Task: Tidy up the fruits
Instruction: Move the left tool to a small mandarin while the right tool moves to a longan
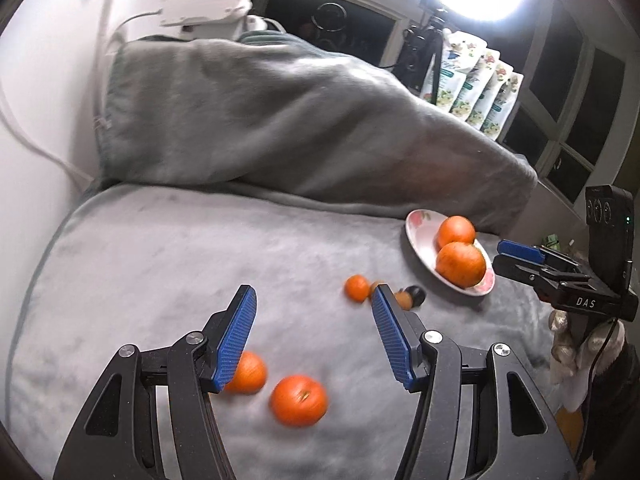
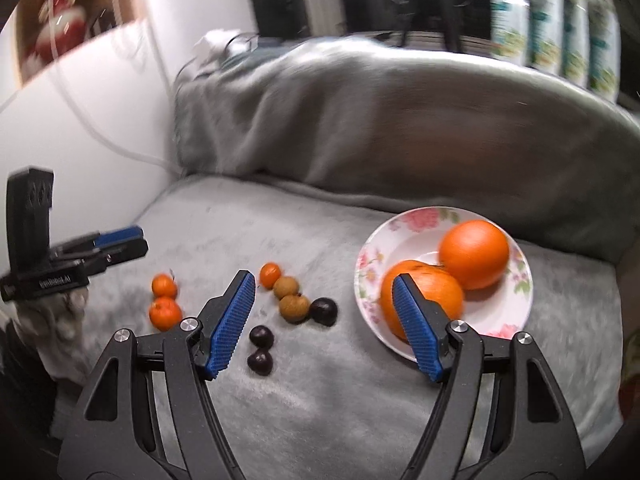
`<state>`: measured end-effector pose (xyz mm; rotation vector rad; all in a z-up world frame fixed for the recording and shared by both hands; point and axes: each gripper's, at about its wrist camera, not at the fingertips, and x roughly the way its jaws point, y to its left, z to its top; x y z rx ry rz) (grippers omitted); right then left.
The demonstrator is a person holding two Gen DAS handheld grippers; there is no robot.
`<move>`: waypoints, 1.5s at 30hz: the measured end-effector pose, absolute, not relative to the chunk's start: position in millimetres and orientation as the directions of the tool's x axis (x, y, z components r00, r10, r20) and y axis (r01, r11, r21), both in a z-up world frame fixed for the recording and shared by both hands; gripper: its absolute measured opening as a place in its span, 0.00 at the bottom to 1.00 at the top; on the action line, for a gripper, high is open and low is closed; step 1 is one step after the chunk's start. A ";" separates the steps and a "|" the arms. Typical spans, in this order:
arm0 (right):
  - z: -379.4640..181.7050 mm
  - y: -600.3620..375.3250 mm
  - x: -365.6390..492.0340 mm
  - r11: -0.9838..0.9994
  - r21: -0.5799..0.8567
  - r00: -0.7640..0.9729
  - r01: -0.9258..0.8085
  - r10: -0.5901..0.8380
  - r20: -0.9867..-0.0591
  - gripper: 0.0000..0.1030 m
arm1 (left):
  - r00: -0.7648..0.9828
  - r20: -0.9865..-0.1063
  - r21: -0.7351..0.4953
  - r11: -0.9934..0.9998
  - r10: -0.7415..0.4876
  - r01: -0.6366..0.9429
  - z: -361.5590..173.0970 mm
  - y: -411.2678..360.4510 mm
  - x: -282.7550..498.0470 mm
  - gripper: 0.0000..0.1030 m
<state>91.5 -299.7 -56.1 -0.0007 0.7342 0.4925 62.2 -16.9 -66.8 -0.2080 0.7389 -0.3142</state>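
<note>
**Loose fruit on grey blanket, plate part-filled**

Surface: grey blanket (image 2: 320, 420), soft, no bare tabletop visible.

Plate: floral plate (image 2: 370, 258) at right side of blanket, holding two large oranges (image 2: 474, 252), touching one another.

Loose, left of plate: two small mandarins (image 2: 165, 312) lying close together; third mandarin (image 2: 270, 274) just beside two tan longans (image 2: 294, 307); three dark round fruits (image 2: 323, 311) near them. All roundish, no long axis to align with.

Left gripper (image 1: 314, 328): fingers (image 1: 236, 340) parted moderately, empty; aimed down at a slant, the pair of mandarins (image 1: 298, 400) directly below and between fingers. Blur suggests travel.

Right gripper (image 2: 324, 322): fingers (image 2: 232, 324) spread wide, nothing held; tilted downward, right finger overlapping nearer orange in view, dark fruits lying between and just ahead of fingers.

Judgement: left hand nearer the mandarins, right hand nearer plate and dark fruits; likely next pick the mandarin pair by the left, needing only a short descent.
</note>
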 end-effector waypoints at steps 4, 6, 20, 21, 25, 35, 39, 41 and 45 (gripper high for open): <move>-62.8 -282.7 95.9 0.869 0.145 0.600 -0.473 0.438 -0.669 0.71 | 0.698 -0.633 -0.304 0.937 -0.335 0.173 -74.2 -4.5 51.3 0.57; -67.9 -276.3 100.9 0.864 0.138 0.584 -0.484 0.436 -0.685 0.65 | 0.693 -0.640 -0.314 0.936 -0.333 0.159 -77.9 -0.4 47.4 0.57; -101.7 -238.7 123.8 0.837 0.074 0.487 -0.543 0.385 -0.783 0.47 | 0.657 -0.681 -0.338 0.935 -0.323 0.109 -104.9 16.9 42.3 0.57; -102.5 -236.1 124.6 0.834 0.069 0.484 -0.547 0.382 -0.787 0.47 | 0.652 -0.687 -0.342 0.934 -0.322 0.102 -107.1 18.2 43.6 0.57; -107.5 -225.4 131.2 0.829 0.050 0.470 -0.557 0.365 -0.803 0.46 | 0.634 -0.701 -0.357 0.930 -0.326 0.084 -114.6 22.8 47.2 0.57; -123.8 -199.3 149.6 0.806 0.007 0.427 -0.592 0.321 -0.845 0.44 | 0.606 -0.706 -0.417 0.907 -0.368 0.065 -125.6 33.8 57.7 0.56; -130.6 -192.1 155.8 0.798 -0.011 0.411 -0.602 0.299 -0.861 0.44 | 0.597 -0.708 -0.423 0.903 -0.378 0.072 -128.2 31.9 61.4 0.55; -133.4 -189.6 157.9 0.795 -0.012 0.403 -0.607 0.294 -0.867 0.44 | 0.592 -0.711 -0.423 0.903 -0.380 0.072 -129.8 30.6 63.0 0.55; -136.7 -185.2 160.5 0.788 -0.021 0.394 -0.615 0.285 -0.874 0.43 | 0.578 -0.719 -0.429 0.901 -0.387 0.071 -134.3 29.1 68.6 0.54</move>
